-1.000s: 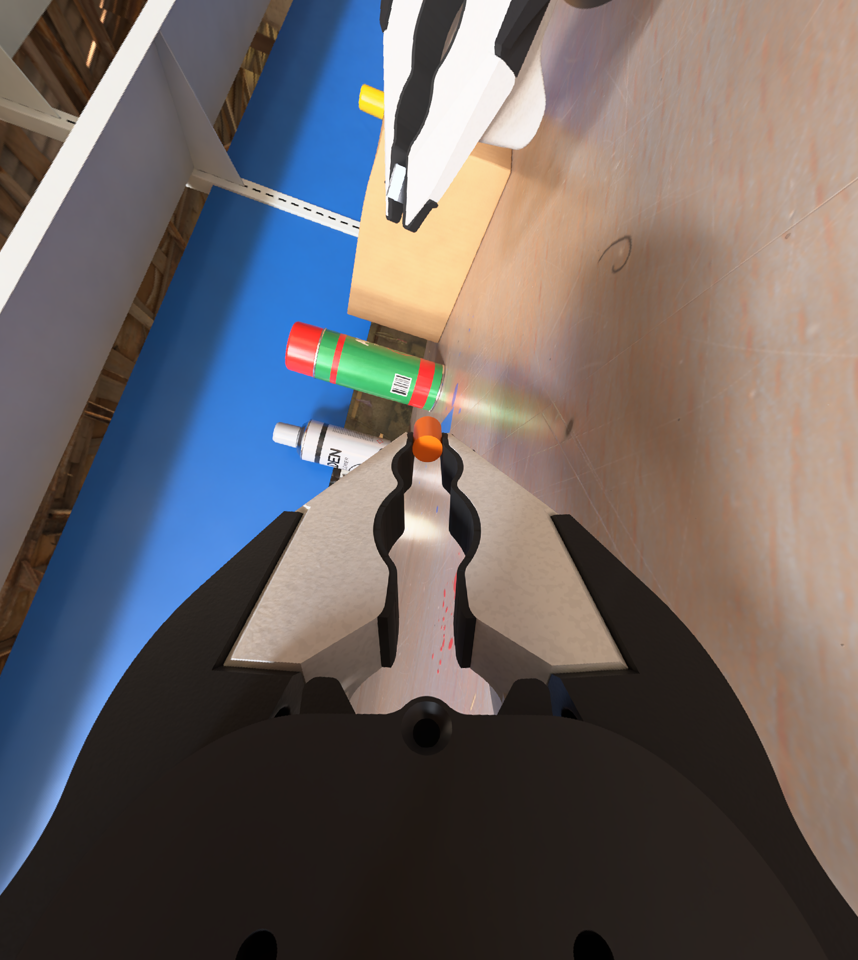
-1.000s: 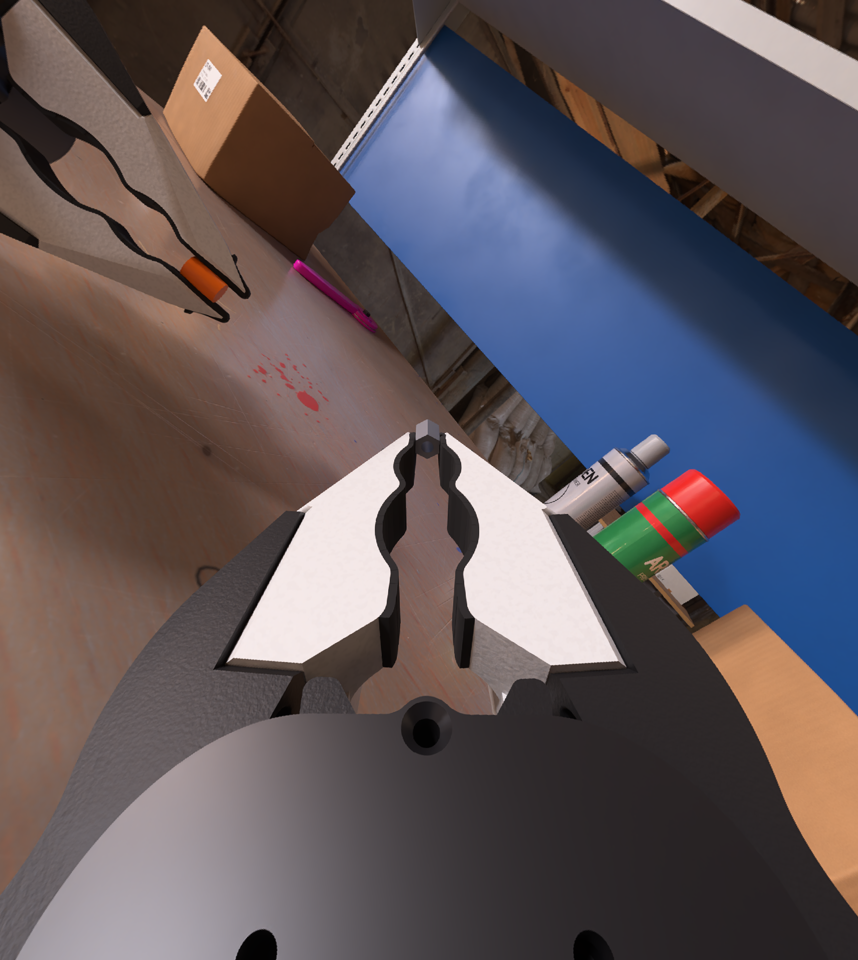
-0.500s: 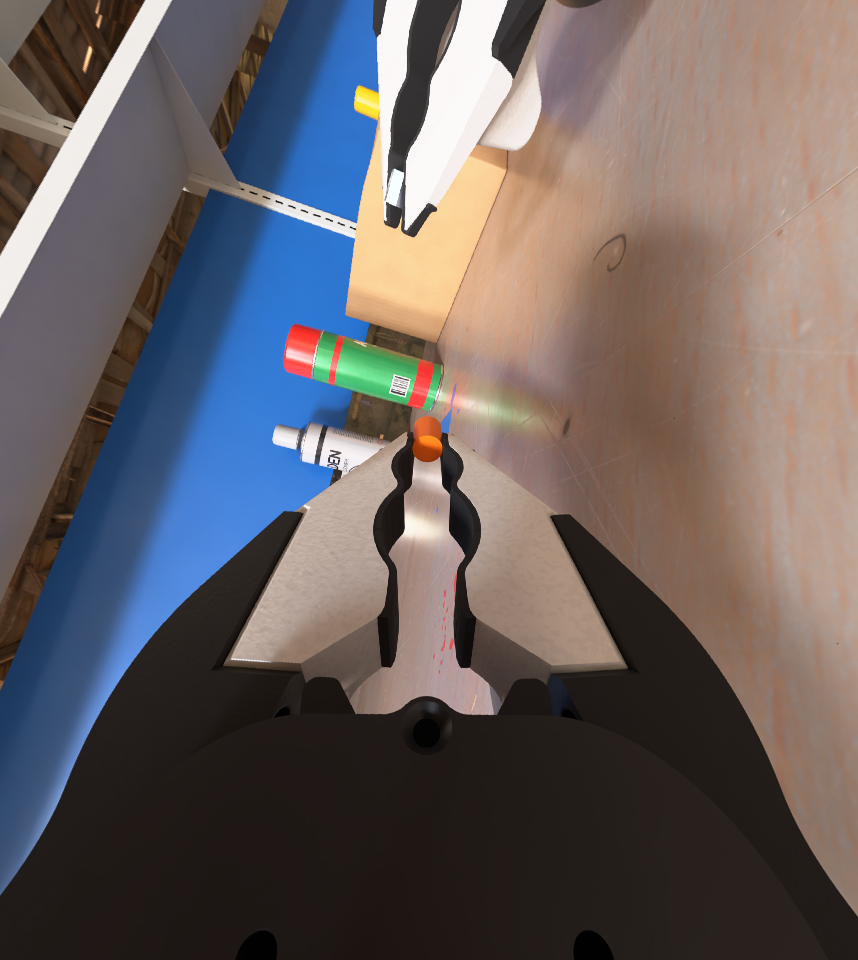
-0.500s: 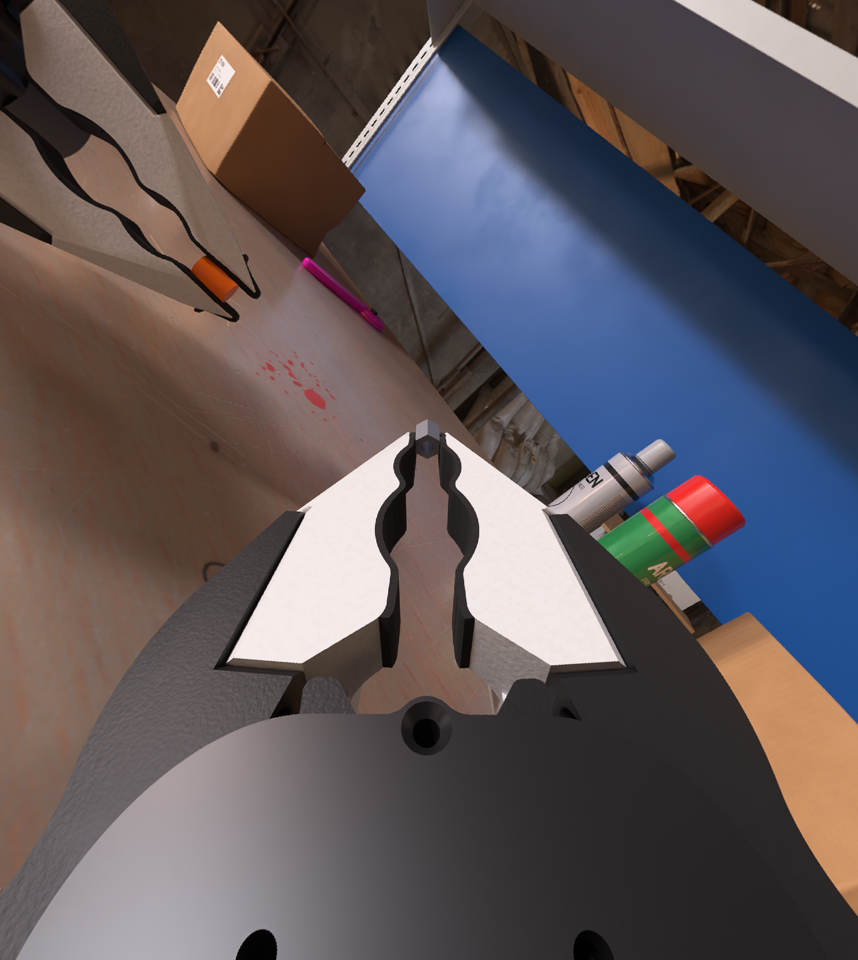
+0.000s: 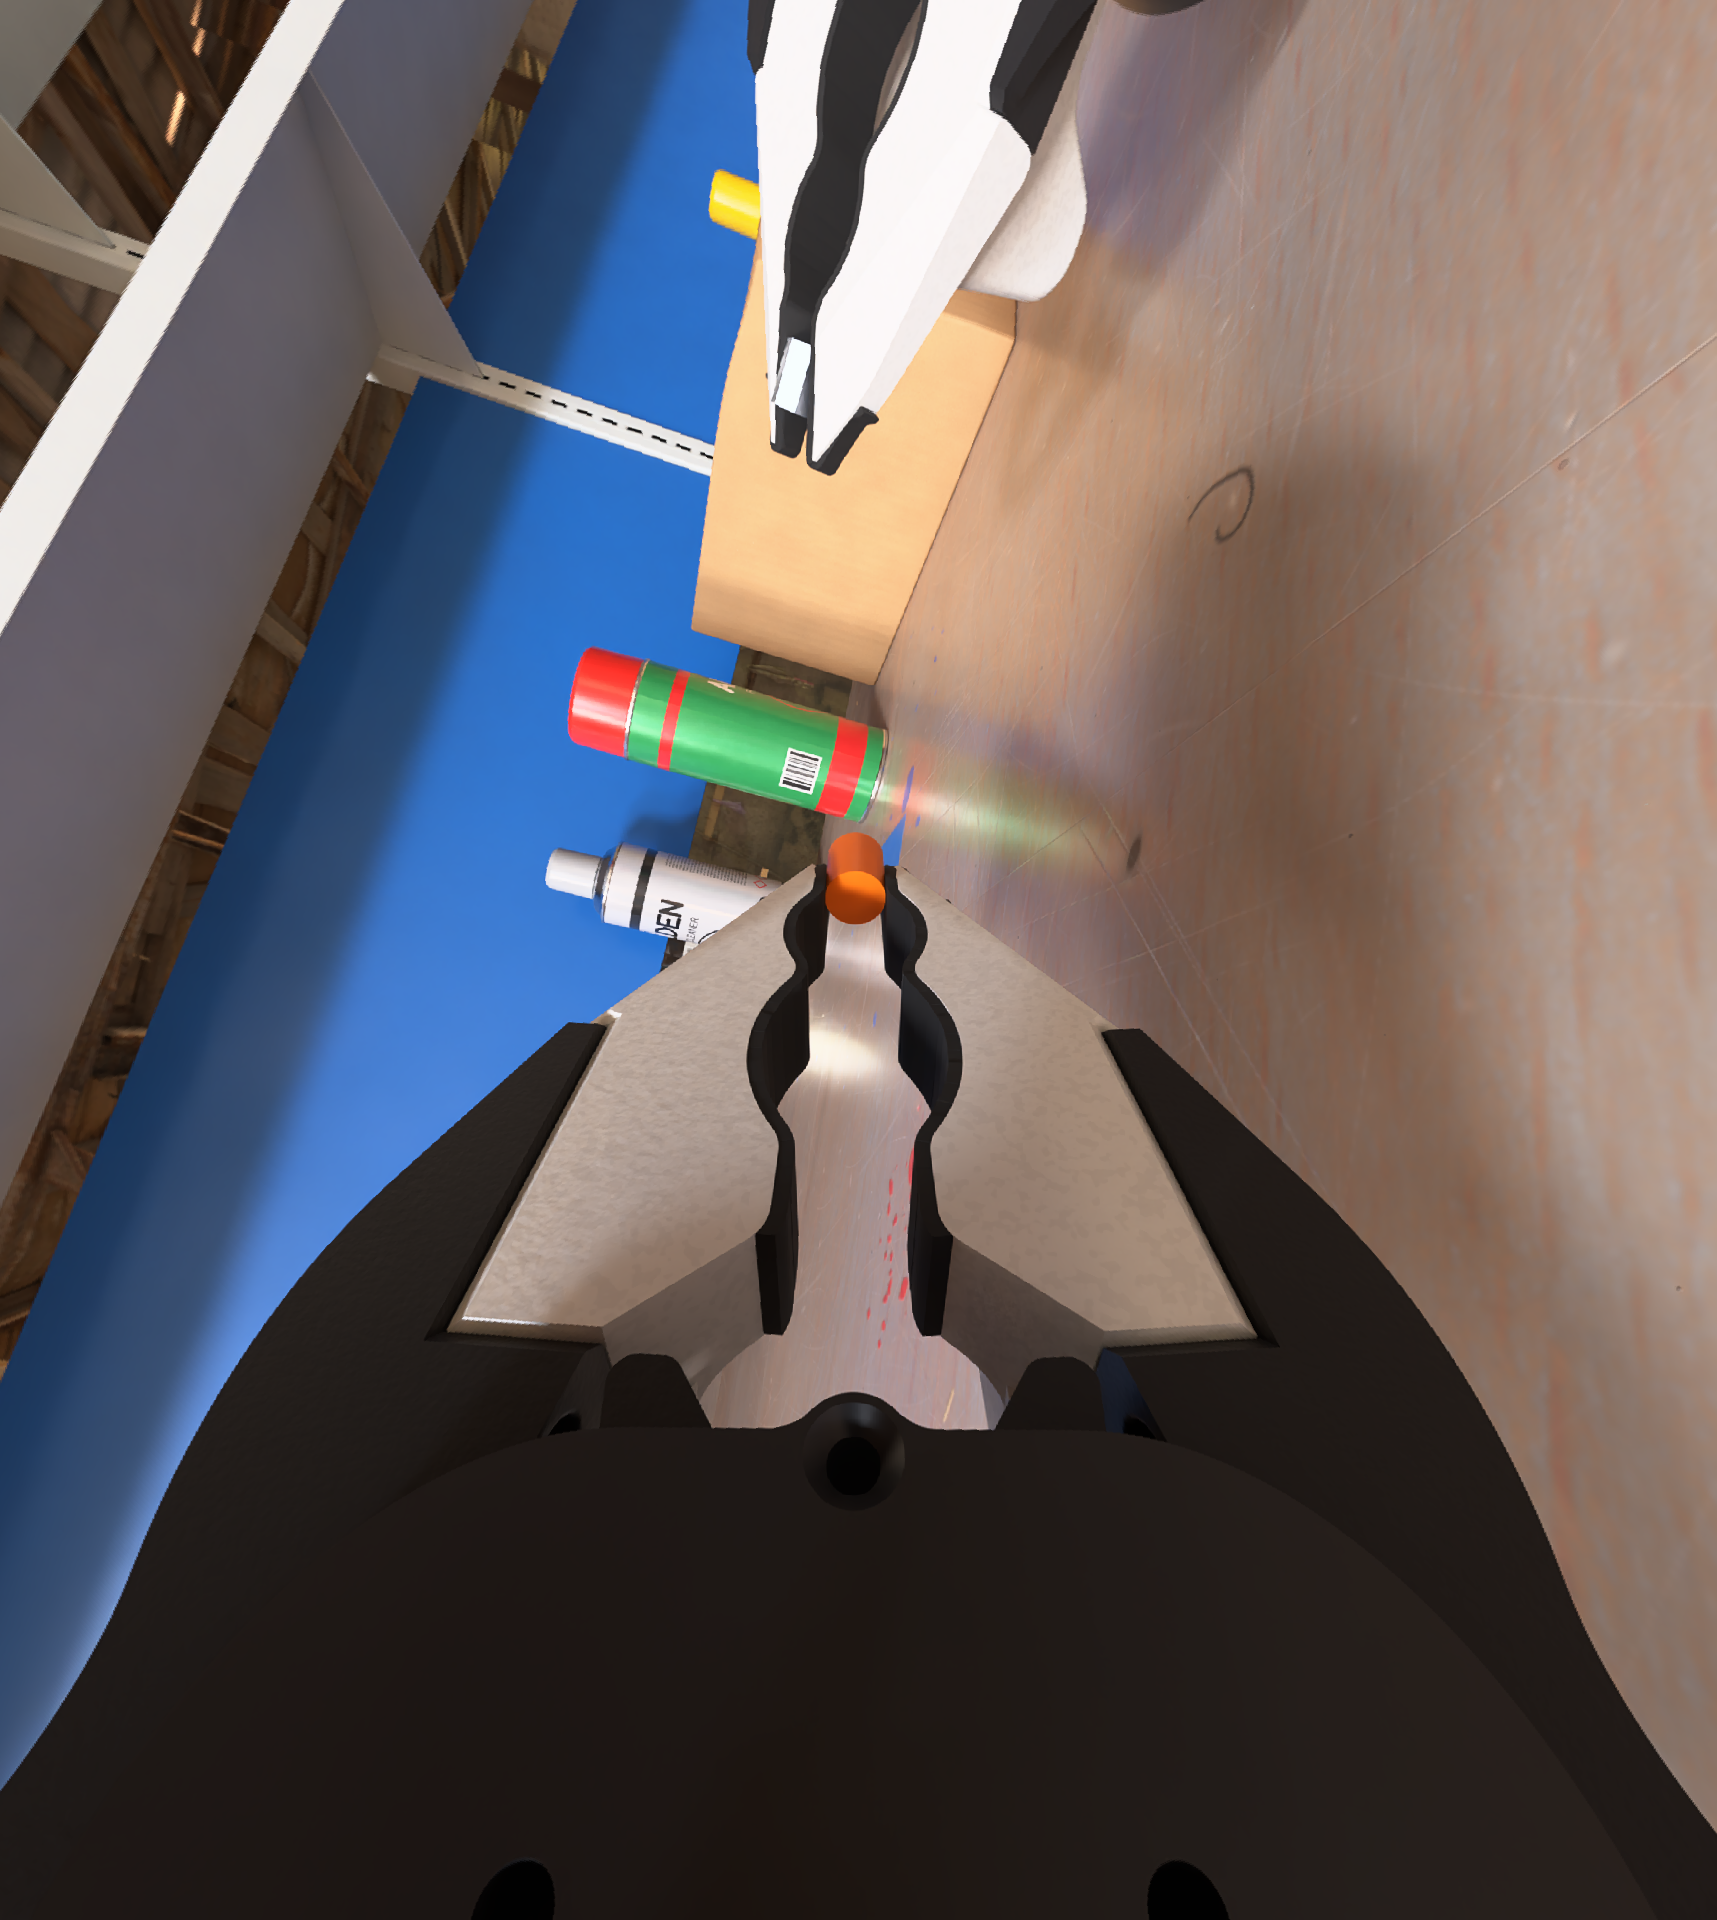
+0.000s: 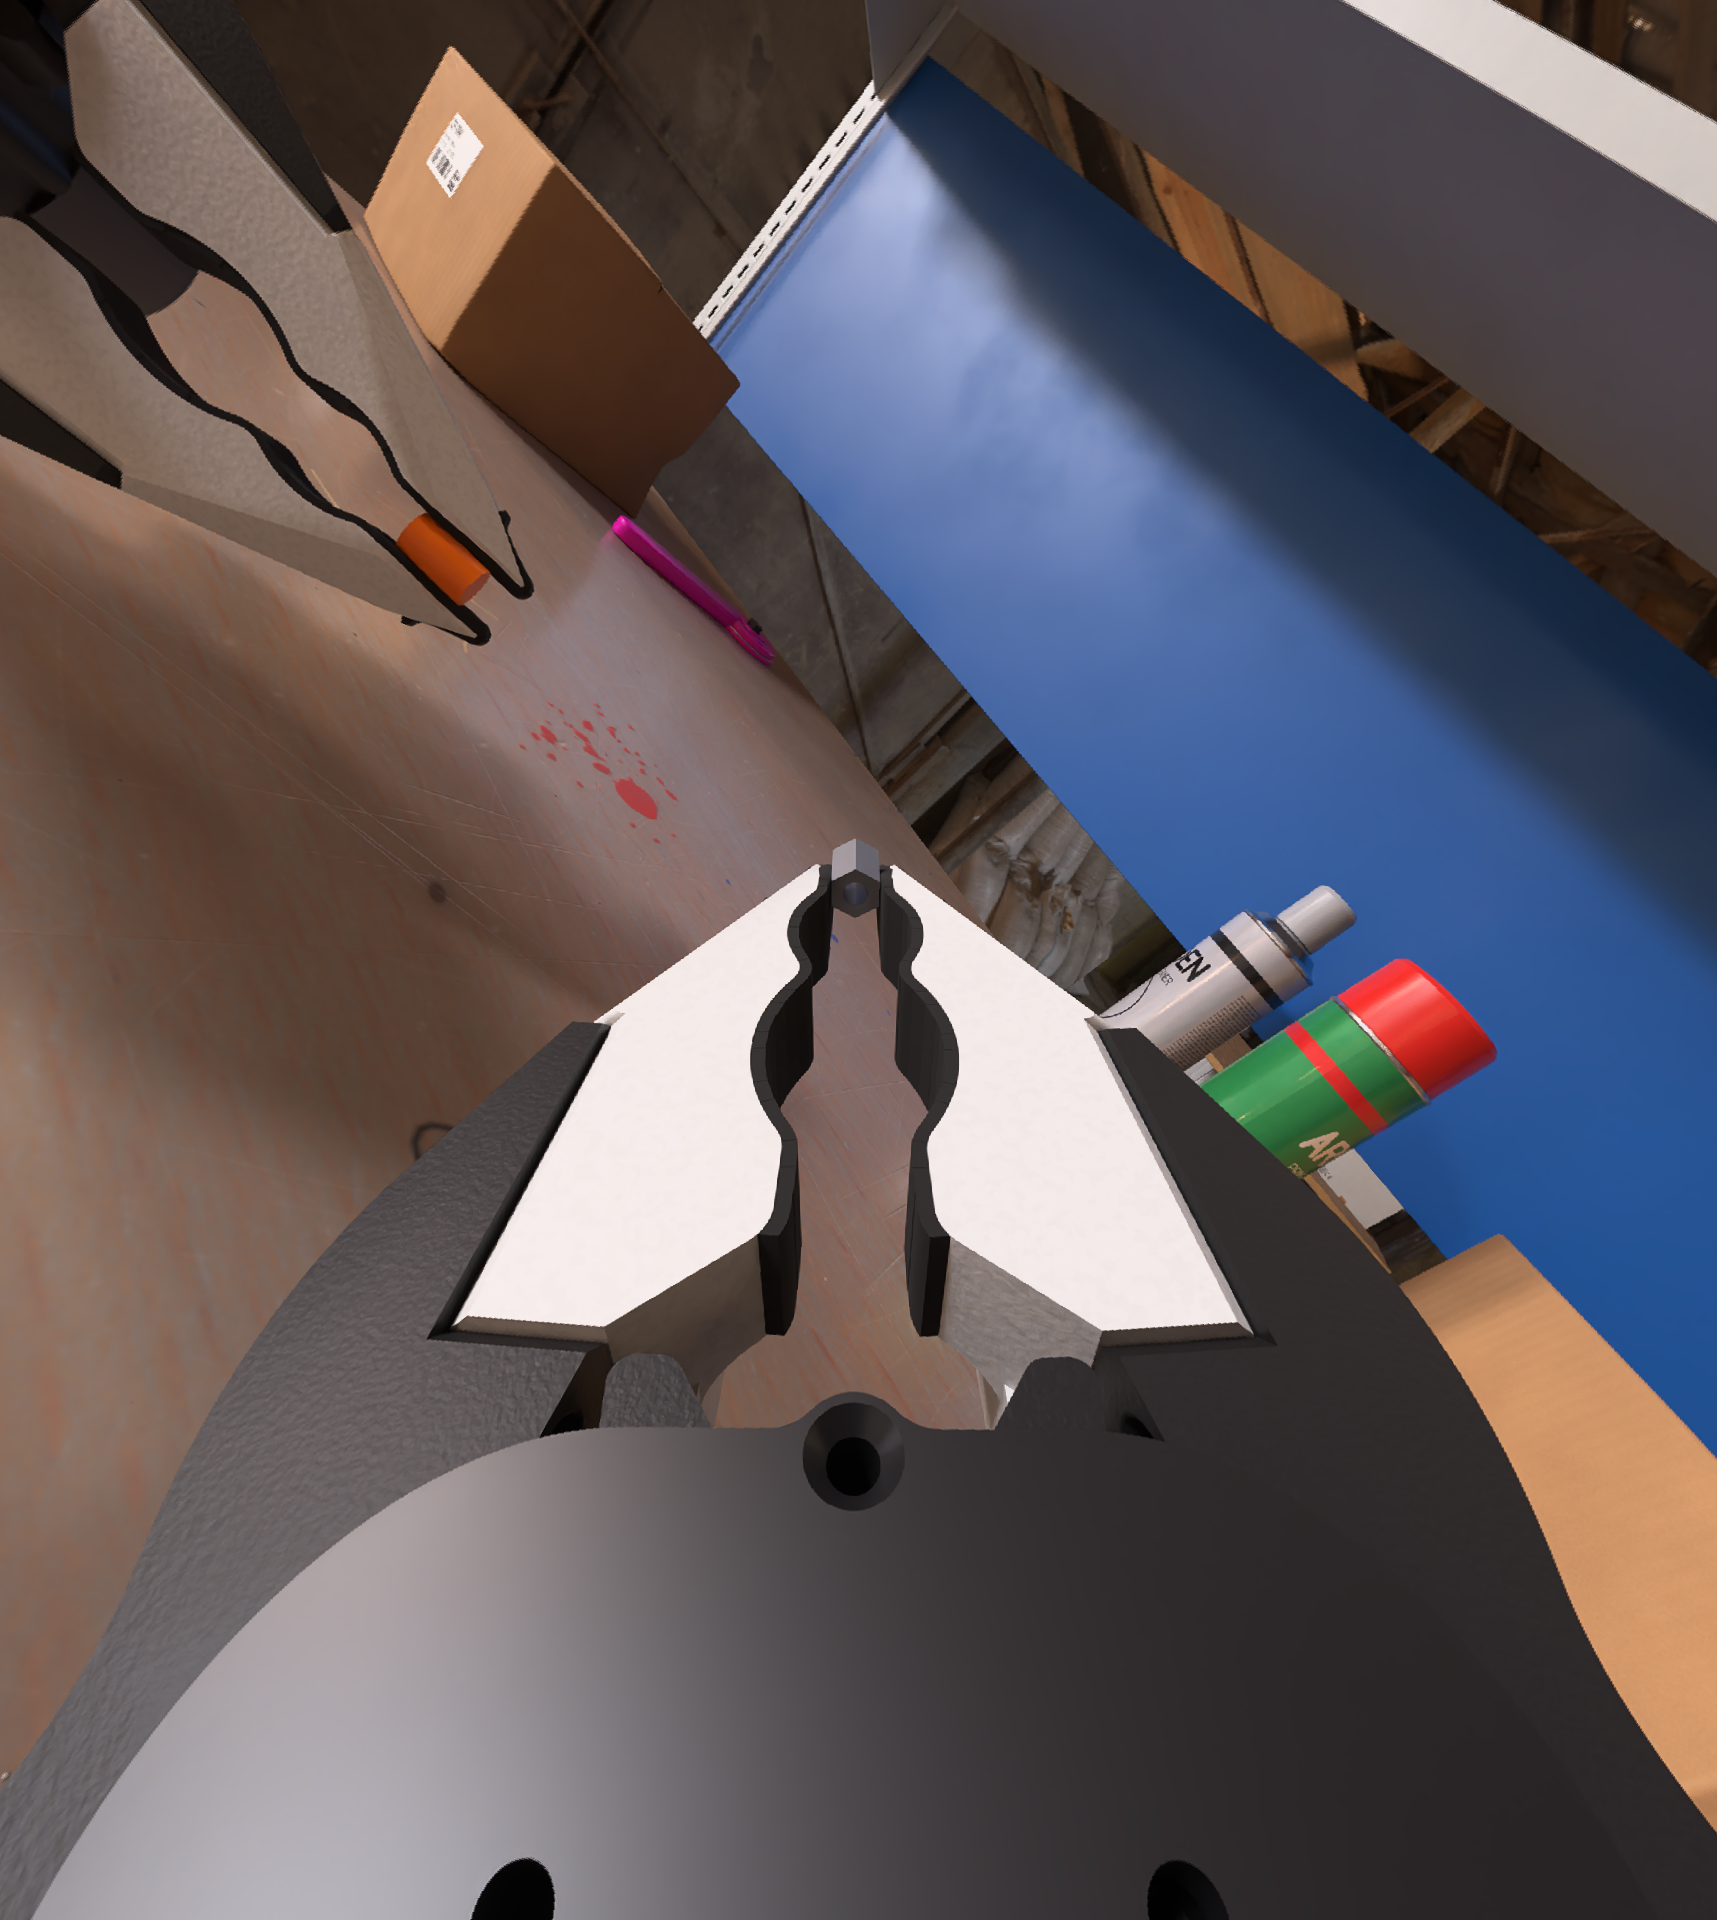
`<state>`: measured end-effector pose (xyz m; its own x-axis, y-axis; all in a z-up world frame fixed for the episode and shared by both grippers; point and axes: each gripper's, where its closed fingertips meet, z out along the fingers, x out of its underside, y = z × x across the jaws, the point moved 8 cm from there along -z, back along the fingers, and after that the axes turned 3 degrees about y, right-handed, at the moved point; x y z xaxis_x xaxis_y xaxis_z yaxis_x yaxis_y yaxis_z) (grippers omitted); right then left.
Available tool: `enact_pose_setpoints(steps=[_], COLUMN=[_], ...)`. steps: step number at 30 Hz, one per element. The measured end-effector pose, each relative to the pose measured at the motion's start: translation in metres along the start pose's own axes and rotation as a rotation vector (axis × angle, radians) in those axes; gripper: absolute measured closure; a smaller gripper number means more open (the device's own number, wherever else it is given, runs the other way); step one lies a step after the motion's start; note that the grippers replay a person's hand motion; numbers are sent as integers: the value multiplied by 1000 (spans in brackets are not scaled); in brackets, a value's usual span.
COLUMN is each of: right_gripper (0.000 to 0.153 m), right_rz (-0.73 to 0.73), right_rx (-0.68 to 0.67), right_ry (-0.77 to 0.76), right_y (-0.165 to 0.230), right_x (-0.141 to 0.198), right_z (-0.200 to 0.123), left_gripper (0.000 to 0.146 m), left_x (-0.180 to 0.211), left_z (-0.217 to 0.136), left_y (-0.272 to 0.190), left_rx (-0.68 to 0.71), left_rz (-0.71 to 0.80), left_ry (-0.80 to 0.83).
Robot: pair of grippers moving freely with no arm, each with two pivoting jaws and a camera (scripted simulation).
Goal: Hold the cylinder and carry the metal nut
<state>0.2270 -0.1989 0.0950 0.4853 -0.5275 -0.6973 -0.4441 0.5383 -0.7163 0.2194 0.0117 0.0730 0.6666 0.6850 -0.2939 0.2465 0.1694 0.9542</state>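
My left gripper (image 5: 854,896) is shut on a small orange cylinder (image 5: 854,879) at its fingertips, above the wooden table (image 5: 1405,831). My right gripper (image 6: 855,896) is shut on a small grey metal nut (image 6: 855,879) at its fingertips. In the left wrist view the right gripper (image 5: 812,436) shows far ahead at the top, with the nut (image 5: 792,376) in its tips. In the right wrist view the left gripper (image 6: 475,597) shows at the upper left, with the orange cylinder (image 6: 443,556) in its tips.
A green spray can with a red cap (image 5: 724,732) and a white spray can (image 5: 651,894) stand at the table's back edge before a blue wall (image 6: 1249,540). A cardboard box (image 6: 542,270), a tan box (image 5: 833,540), a pink marker (image 6: 693,587) and red paint spots (image 6: 615,764) are on the table.
The two grippers have come a little closer together. Both stay shut on their objects.
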Motion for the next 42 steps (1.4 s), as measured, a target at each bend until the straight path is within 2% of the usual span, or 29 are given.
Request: enact_pose_setpoints(steps=[42], right_gripper=[145], right_rz=[-4], right_rx=[-21], right_ry=[2], right_y=[2], right_x=[0], right_z=[1], left_gripper=[137], left_x=[0], left_z=[0], left_y=[-1], left_rx=[6], left_rz=[2], left_ry=[3])
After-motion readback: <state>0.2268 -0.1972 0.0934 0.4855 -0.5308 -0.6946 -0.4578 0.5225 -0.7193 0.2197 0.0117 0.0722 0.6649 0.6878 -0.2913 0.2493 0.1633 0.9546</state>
